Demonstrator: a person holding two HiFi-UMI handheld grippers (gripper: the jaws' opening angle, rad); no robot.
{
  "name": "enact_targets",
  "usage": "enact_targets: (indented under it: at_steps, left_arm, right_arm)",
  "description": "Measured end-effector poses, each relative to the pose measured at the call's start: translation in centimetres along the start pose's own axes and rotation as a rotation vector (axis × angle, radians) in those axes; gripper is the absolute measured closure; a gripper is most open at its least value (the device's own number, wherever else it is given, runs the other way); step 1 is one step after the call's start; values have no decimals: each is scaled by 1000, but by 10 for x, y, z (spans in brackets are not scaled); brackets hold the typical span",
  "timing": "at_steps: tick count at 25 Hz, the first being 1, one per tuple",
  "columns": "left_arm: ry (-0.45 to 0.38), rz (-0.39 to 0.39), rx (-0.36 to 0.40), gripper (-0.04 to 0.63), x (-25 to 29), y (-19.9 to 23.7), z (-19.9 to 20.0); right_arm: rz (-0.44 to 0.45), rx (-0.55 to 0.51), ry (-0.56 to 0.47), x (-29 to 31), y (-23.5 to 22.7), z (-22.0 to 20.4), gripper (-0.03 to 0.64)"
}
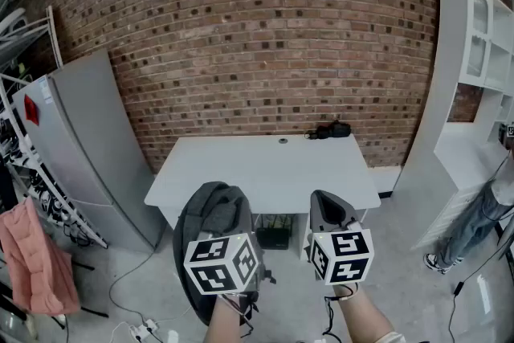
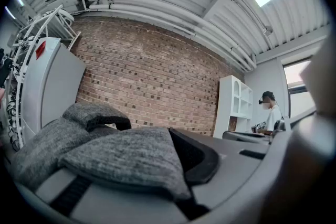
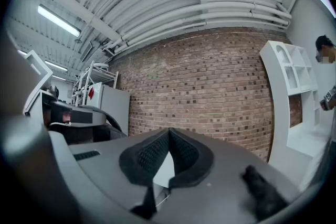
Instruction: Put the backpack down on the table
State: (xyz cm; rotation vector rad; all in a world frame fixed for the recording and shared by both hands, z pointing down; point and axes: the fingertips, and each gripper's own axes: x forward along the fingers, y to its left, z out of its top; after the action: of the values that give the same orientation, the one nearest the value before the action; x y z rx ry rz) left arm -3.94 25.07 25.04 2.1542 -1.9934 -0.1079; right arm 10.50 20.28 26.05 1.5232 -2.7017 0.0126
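Brick wall backs the white table point(image 1: 265, 165); the backpack point(image 1: 210, 213) hangs off its near edge, left tool point(image 2: 157, 191) and right tool point(image 3: 157, 186) each clamped on it, so the setting-down remains

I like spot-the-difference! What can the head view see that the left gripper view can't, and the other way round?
Only the head view shows the pink jacket hanging at the left and the small black thing at the far edge of the white table. Only the left gripper view shows the ceiling pipes and a person's cap and white shirt. Both show the grey backpack, the brick wall, the tall grey fridge and the white shelf unit.
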Motion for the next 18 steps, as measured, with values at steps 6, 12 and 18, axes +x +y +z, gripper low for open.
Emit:
enact_targets:
  at_steps: [6,12,18]
  left_arm:
    - [31,13,14,584,-12,6,2]
    - [17,-16,-27,584,-25,13,5]
    - [-12,-57,-38,584,-32,22,13]
  right_arm:
    - [24,-5,10,2,20,-1,588]
    - [68,53,21,0,41,-5,586]
    - [16,84,1,-2,43,-8,584]
